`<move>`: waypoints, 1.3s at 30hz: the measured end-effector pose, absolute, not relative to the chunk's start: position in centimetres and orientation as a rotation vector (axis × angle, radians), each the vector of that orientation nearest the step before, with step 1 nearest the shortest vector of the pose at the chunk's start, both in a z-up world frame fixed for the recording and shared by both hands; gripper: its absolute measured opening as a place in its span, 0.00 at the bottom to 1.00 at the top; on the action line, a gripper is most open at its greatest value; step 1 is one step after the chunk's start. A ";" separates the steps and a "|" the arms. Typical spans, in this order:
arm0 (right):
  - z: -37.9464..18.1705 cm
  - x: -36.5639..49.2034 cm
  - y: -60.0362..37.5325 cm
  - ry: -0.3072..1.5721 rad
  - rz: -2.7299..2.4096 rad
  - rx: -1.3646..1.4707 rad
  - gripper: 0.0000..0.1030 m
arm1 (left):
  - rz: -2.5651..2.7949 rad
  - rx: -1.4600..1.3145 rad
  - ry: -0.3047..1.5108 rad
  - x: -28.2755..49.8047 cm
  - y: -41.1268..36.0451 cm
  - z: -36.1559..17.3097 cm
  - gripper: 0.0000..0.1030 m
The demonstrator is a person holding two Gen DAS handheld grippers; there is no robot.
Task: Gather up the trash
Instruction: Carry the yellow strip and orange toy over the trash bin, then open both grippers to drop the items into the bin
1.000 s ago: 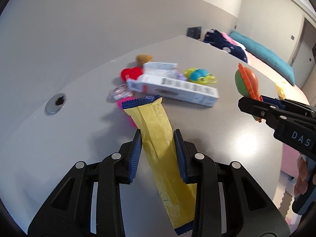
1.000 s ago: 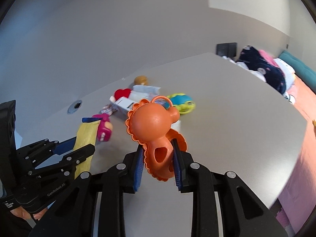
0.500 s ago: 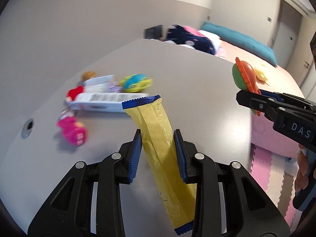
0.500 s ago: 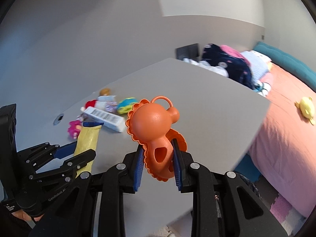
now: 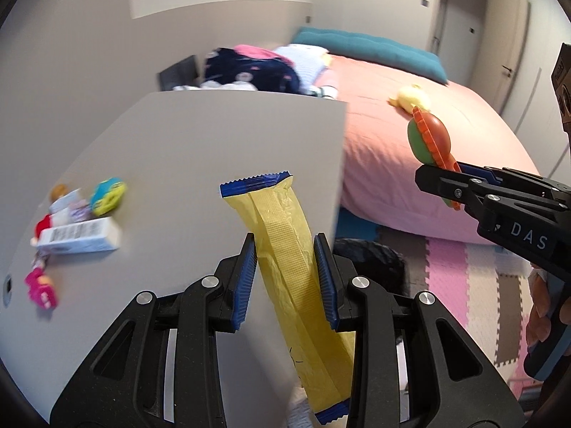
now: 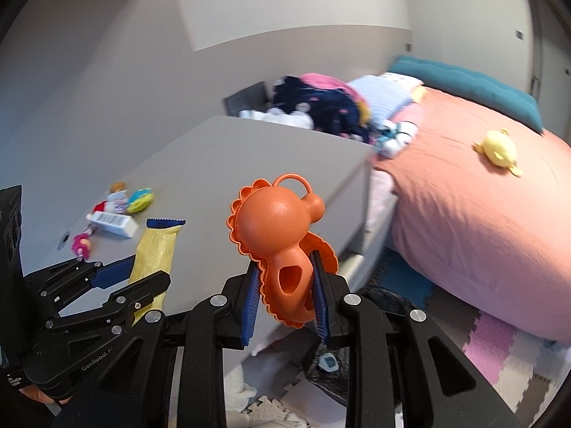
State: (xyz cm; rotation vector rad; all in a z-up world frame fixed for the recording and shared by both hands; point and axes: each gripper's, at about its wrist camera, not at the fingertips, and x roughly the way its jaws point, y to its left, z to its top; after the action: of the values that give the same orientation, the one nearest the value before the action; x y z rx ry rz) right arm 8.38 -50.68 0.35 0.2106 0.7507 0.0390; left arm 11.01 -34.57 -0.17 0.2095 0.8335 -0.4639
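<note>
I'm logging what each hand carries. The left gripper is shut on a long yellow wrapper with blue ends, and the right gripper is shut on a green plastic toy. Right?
Not quite: the plastic toy in the right gripper is orange, as the right wrist view shows. The left gripper is indeed shut on the long yellow wrapper with blue ends.

My two wrist cameras look forward and down along my claws, close above the grey table's [image 5: 200,149] near corner. Both views share that table [image 6: 221,164] and the pink bed [image 5: 410,149] beyond its far edge [image 6: 474,221].
</note>
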 end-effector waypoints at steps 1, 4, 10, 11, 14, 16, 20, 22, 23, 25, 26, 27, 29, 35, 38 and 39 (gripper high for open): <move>0.2 8.1 -51.4 0.751 0.024 0.216 0.27 | -0.480 0.215 0.837 10.9 -35.5 -0.3 0.32; -0.2 7.1 -54.0 0.753 -0.026 0.238 0.27 | -0.520 0.243 0.843 10.7 -37.8 -0.8 0.32; -1.3 5.5 -58.5 0.763 -0.123 0.276 0.27 | -0.593 0.292 0.870 10.5 -42.6 -2.2 0.32; -1.6 5.2 -59.3 0.767 -0.140 0.285 0.27 | -0.603 0.297 0.873 10.4 -43.1 -2.4 0.32; -2.3 4.8 -61.1 0.775 -0.175 0.305 0.27 | -0.631 0.313 0.882 10.4 -44.8 -3.0 0.32; -2.6 4.6 -61.9 0.779 -0.191 0.314 0.27 | -0.646 0.324 0.888 10.4 -45.8 -3.5 0.32; -3.4 4.8 -63.3 0.791 -0.213 0.331 0.27 | -0.663 0.343 0.897 10.4 -46.9 -4.2 0.32; -3.8 5.0 -63.8 0.800 -0.222 0.340 0.27 | -0.664 0.350 0.903 10.6 -47.3 -4.5 0.32; -4.1 5.2 -64.1 0.806 -0.229 0.345 0.27 | -0.663 0.353 0.905 10.8 -47.5 -4.7 0.32; -4.5 5.6 -64.7 0.817 -0.238 0.352 0.27 | -0.660 0.362 0.908 11.0 -48.1 -5.0 0.32; -4.7 5.9 -65.1 0.824 -0.245 0.357 0.27 | -0.659 0.366 0.911 11.2 -48.4 -5.2 0.33; -4.9 6.2 -65.5 0.831 -0.254 0.366 0.30 | -0.668 0.370 0.926 11.6 -48.8 -5.4 0.35; -5.1 6.5 -66.2 0.836 -0.293 0.377 0.67 | -0.661 0.367 0.945 12.1 -49.2 -5.6 0.86; -5.1 6.8 -67.6 0.797 -0.410 0.366 0.97 | -0.642 0.376 0.884 12.7 -49.2 -4.9 0.91; -5.3 6.8 -67.8 0.792 -0.426 0.364 0.97 | -0.634 0.371 0.886 13.0 -48.8 -5.0 0.91; -5.4 6.8 -67.7 0.792 -0.427 0.363 0.97 | -0.631 0.368 0.888 13.1 -48.6 -5.0 0.91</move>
State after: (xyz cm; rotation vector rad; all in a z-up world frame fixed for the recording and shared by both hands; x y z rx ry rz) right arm 6.79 -67.68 -5.38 0.3629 0.7920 -0.4269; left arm 13.13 -48.60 -5.03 0.3677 0.8880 -0.6306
